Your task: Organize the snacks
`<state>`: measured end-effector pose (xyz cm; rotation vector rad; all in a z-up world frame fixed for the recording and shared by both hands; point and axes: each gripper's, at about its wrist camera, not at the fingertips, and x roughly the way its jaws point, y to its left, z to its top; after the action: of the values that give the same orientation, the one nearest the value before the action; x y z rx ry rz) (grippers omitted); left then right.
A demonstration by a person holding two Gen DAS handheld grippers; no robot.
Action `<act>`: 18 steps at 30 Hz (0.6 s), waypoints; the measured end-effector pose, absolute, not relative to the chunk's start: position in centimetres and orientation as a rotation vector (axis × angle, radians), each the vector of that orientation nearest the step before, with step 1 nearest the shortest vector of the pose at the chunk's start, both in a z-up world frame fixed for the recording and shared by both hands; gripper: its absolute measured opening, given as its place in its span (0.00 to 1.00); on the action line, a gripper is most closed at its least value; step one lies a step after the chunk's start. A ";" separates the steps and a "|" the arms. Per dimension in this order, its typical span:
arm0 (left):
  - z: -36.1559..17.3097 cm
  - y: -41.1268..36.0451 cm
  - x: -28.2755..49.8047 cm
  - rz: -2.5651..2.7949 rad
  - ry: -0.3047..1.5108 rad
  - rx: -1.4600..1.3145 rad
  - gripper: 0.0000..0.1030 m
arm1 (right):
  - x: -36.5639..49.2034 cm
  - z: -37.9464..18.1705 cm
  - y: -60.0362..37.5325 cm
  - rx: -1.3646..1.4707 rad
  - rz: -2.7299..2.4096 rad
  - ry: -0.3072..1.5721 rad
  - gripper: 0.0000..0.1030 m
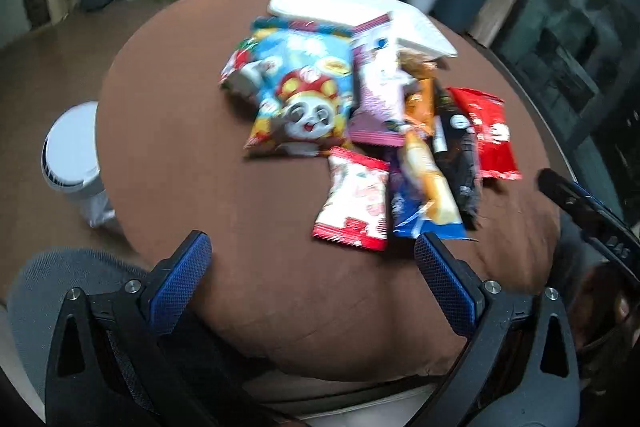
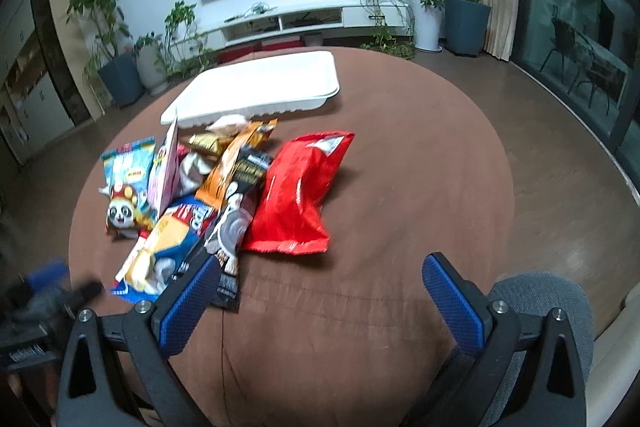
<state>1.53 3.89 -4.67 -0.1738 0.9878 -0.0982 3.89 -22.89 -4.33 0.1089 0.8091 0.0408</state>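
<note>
Brown cloth covered the round table (image 2: 400, 155), and on it a heap of snack packets was piled just before a white tray (image 2: 260, 87), which was seen to hold nothing. Both grippers were held over the near edge, short of the heap: the left gripper (image 1: 312, 251) with its jaws wide apart and nothing between them, the right gripper (image 2: 320, 275) likewise spread and unloaded.

Trouble was judged most likely from the overlap in the pile. The black packet (image 2: 236, 211) lay partly under the orange packet (image 2: 236, 163) and against the red bag (image 2: 296, 191), so a neighbour could be dragged along or a slick foil edge let slip if one were pinched carelessly. A puffed bag could also be crushed by a hard squeeze.

In the left wrist view the panda packet (image 1: 300, 95) was shown in full, with a red-and-white packet (image 1: 356, 203) at the near side of the heap and a white bin (image 1: 72, 151) beside the table; that packet could not be made out from the right. In the right wrist view the whole tray was laid open, whereas from the left it was partly hidden.
</note>
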 end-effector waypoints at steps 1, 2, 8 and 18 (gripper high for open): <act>-4.7 3.9 1.6 -0.099 0.982 -0.178 1.00 | 3.8 -4.4 -23.1 0.121 0.043 0.806 1.00; -4.6 3.7 1.8 -0.111 0.980 -0.175 1.00 | 3.7 -4.5 -23.3 0.130 0.047 0.806 1.00; -4.5 1.5 3.9 -0.144 0.994 -0.055 0.99 | 3.5 -4.4 -24.5 0.168 0.074 0.809 0.96; -4.0 3.1 6.6 -0.235 1.065 -0.090 0.88 | 5.2 -4.2 -25.4 0.195 0.132 0.847 0.95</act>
<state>6.63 3.13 -4.02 -0.0900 1.0646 -0.2349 5.17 -25.43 -4.18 0.1953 0.8466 0.1325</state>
